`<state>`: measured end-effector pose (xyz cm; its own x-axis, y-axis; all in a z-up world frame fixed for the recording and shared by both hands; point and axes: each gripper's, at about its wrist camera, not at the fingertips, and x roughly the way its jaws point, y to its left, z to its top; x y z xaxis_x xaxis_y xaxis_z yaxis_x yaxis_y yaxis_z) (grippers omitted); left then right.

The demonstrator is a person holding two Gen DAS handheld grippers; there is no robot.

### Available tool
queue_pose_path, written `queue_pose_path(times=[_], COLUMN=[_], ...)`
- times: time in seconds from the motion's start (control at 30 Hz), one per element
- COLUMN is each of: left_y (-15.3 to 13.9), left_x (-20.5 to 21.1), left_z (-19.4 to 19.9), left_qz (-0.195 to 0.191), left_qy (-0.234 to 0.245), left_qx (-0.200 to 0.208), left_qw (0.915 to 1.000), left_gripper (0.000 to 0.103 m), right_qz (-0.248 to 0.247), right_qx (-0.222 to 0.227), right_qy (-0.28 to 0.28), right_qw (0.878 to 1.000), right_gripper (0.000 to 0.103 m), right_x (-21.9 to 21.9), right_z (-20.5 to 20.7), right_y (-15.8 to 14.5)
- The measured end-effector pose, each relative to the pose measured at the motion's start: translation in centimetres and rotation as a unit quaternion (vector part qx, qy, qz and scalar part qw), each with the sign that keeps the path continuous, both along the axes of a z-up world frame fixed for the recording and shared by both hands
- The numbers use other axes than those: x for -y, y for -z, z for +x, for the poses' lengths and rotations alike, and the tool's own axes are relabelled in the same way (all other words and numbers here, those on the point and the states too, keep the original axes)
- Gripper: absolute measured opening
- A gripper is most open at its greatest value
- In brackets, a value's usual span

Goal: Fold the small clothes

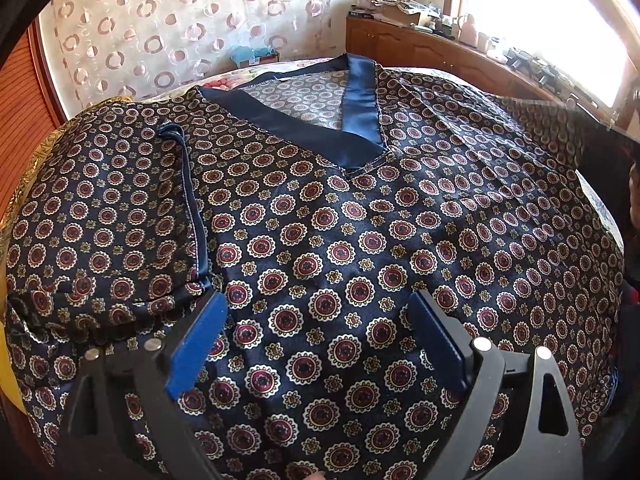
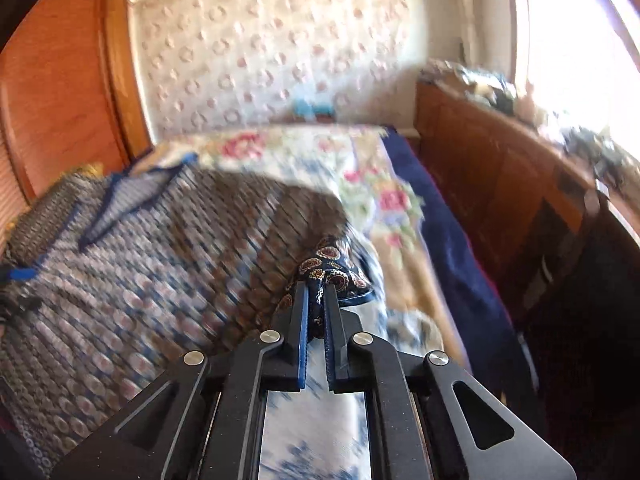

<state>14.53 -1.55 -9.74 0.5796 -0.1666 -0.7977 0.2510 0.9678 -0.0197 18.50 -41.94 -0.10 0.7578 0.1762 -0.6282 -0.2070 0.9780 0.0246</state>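
The dark navy satin V-neck top printed with red-and-cream medallions (image 1: 360, 216) lies spread face up over the floral bedspread (image 2: 372, 184), its neckline pointing toward the patterned curtain (image 1: 180, 20). At the far left its left sleeve (image 1: 104, 216) is already folded in over the body, the plain blue cuff (image 1: 192, 200) running down the fold.

Just beside that cuff hovers the left gripper (image 1: 316, 344), blue pads spread wide with only flat fabric showing between them — it holds nothing. The risk here is small but real: if it drops or drags low across the slick satin, it could catch the folded sleeve and flip it open again.

Further right, the cloth lifts into a raised edge at the frame's border, and the right wrist view shows why. The right gripper (image 2: 316, 320) has its jaws pinched together on a bunched bit of the top's right sleeve or side hem (image 2: 336, 268); which of the two, the blur does not let me tell. The bite looks shallow and near the very edge — satin slides easily, so a quick swing toward the middle could pull it free. With nothing pinning the body, a hard pull might also drag the whole garment sideways and skew the fold.
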Motion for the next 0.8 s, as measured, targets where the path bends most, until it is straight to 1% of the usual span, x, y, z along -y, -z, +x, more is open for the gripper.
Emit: queue_pose_path(times=[0.1,0.2,0.23,0.3,0.37,0.43,0.53,0.6,0.67,0.7,0.77,0.8], left_y=[0.0,0.0,0.0,0.1,0.1,0.2,0.2,0.2,0.1,-0.1,-0.8,-1.3], left_x=[0.0,0.0,-0.1,0.0,-0.1,-0.1,-0.1,-0.1,-0.1,0.0,0.2,0.1], left_z=[0.0,0.0,0.0,0.0,0.1,0.1,0.1,0.1,-0.1,-0.3,-1.0,-1.4], left_qz=[0.0,0.0,0.0,0.001,0.0,0.0,0.001,0.001,0.007,0.019,0.031,0.027], left_qy=[0.0,0.0,0.0,-0.001,-0.002,-0.002,-0.002,-0.002,-0.006,-0.013,-0.019,-0.018], left_qx=[0.0,0.0,0.0,-0.001,-0.002,-0.002,-0.002,-0.002,0.001,0.011,0.036,0.048], left_qw=[1.0,1.0,1.0,1.0,1.0,1.0,1.0,1.0,1.0,0.9997,0.9987,0.9983], left_gripper=[0.093,0.094,0.094,0.097,0.098,0.098,0.099,0.099,0.098,0.098,0.098,0.098], right_qz=[-0.008,-0.03,-0.031,-0.033,-0.038,-0.038,-0.04,-0.042,-0.034,-0.03,-0.024,-0.018], right_qx=[0.025,0.037,0.033,0.001,-0.017,-0.032,-0.054,-0.06,-0.059,-0.058,-0.047,-0.041], right_qy=[-0.036,-0.077,-0.092,-0.113,-0.128,-0.143,-0.14,-0.131,-0.125,-0.121,-0.105,-0.098], right_qw=[0.999,0.996,0.995,0.993,0.991,0.988,0.988,0.989,0.99,0.99,0.993,0.994], right_gripper=[0.004,0.004,0.004,0.004,0.004,0.005,0.009,0.021,0.025,0.033,0.045,0.046], right_x=[-2.7,-6.5,-7.9,-10.4,-12.2,-13.4,-13.9,-13.6,-12.6,-12.0,-10.7,-10.1], right_z=[0.2,0.3,0.4,0.7,0.6,0.3,0.2,-0.1,-0.5,-0.8,-1.2,-1.3], right_y=[-1.7,-2.2,-2.0,-0.7,0.7,2.2,3.7,4.1,3.8,3.5,2.7,2.3])
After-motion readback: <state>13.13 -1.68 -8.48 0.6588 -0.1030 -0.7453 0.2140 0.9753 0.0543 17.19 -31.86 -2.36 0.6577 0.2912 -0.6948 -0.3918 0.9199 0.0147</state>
